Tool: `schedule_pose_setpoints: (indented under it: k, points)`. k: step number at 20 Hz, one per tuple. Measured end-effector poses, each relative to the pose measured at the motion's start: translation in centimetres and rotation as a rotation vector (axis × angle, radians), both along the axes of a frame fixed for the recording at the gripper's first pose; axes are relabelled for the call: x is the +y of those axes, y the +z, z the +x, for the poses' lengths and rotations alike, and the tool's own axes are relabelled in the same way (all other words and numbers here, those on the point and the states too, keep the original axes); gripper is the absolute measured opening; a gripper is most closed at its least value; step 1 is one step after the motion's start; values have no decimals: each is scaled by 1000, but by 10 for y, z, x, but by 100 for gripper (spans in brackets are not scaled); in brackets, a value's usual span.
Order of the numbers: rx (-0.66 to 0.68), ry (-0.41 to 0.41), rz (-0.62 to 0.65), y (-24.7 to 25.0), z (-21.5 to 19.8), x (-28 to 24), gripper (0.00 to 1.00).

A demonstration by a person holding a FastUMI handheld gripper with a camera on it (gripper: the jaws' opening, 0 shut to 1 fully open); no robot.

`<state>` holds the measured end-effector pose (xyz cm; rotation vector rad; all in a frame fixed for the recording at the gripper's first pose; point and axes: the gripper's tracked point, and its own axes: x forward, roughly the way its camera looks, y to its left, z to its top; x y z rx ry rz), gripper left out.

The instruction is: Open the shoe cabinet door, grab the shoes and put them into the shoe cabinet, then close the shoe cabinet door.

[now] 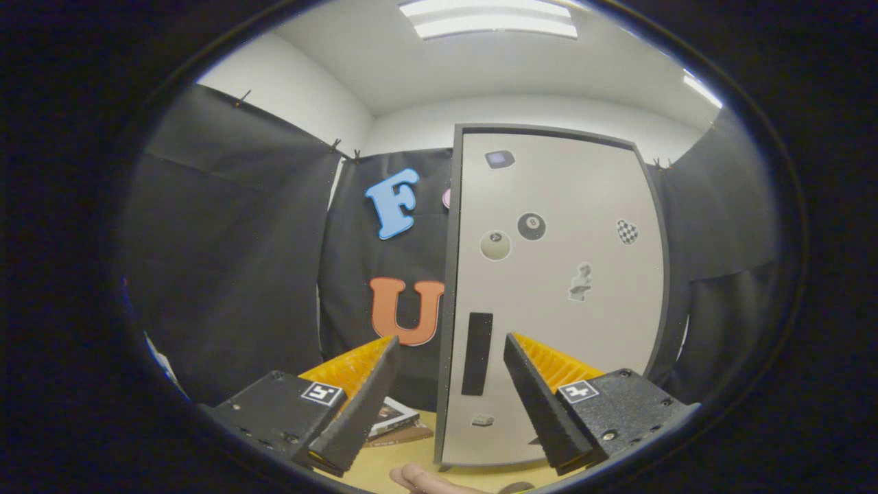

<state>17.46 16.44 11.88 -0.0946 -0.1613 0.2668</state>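
The shoe cabinet (549,274) stands upright just ahead of my fingers, a tall light-grey box with a dark frame. Its door is shut and carries several stickers. A black vertical handle (477,353) sits near the door's left edge, low down, straight ahead between my two fingers. My gripper (451,346) is open, its black fingers (367,398) with orange backs spread apart and holding nothing. The handle lies a short way beyond the fingertips.
The cabinet rests on a wooden table (411,460). A flat dark booklet (394,418) lies on the table to the cabinet's left, behind my left finger. A person's fingertip (422,478) shows at the table's near edge. Black cloth walls close in all around.
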Motion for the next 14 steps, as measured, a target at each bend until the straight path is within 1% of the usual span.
schedule_pose_setpoints:
  k: [2, 4, 7, 9, 10, 11, 12, 13, 14]
  points:
    - [21, -46, 25, -6, 28, -8, 99]
    - [83, -80, 38, -16, 54, -14, 99]
    - [136, -102, 67, -23, 81, -18, 98]
    - [214, -75, 71, -38, 95, -9, 91]
    - [244, -83, 68, -45, 101, -10, 83]
    - [259, -83, 68, -48, 105, -9, 82]
    - [266, -87, 79, -49, 110, -9, 78]
    - [279, -79, 84, -51, 114, -7, 72]
    - [295, -81, 84, -52, 116, -7, 57]
